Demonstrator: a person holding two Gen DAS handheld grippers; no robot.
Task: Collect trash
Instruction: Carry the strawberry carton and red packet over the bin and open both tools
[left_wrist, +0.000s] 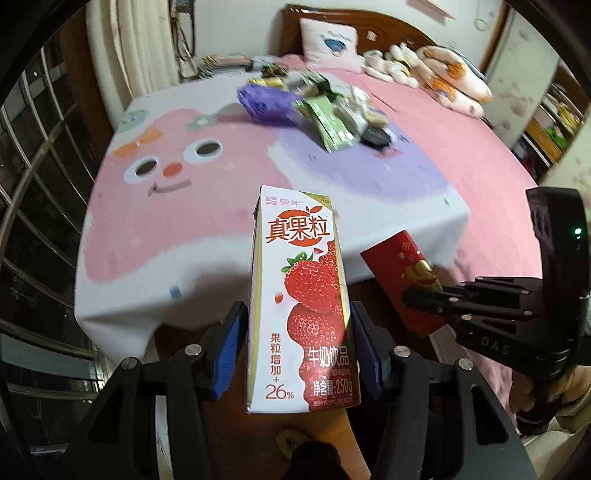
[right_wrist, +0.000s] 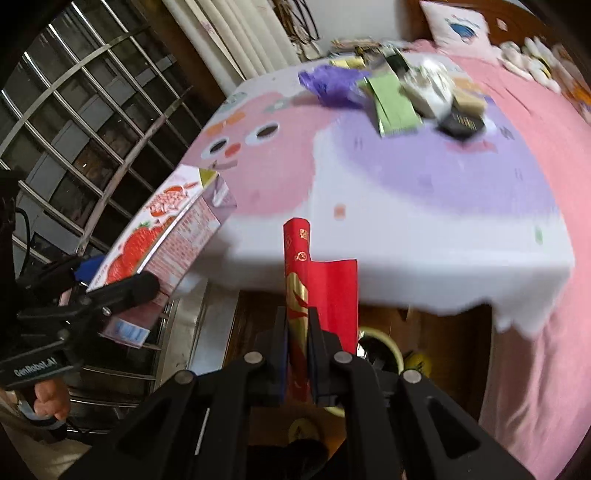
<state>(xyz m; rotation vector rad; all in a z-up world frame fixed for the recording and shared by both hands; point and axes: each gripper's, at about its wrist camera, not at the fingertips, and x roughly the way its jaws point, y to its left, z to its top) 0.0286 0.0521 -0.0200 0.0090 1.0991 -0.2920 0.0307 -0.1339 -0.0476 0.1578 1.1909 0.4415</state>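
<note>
Milk carton (left_wrist: 299, 306) clamped, red envelope (right_wrist: 317, 291) pinched

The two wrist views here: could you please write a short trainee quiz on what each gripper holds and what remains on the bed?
1. True or false: the left gripper has its jaws shut on the white strawberry milk carton.
2. What does the right gripper hold? A) a green packet B) a red and gold paper envelope C) a purple bag
3. Fill in: the remaining heap of wrappers lies on the ___ with the pink and lilac cartoon sheet.

Key: 1 true; 2 B, the red and gold paper envelope; 3 bed.
</note>
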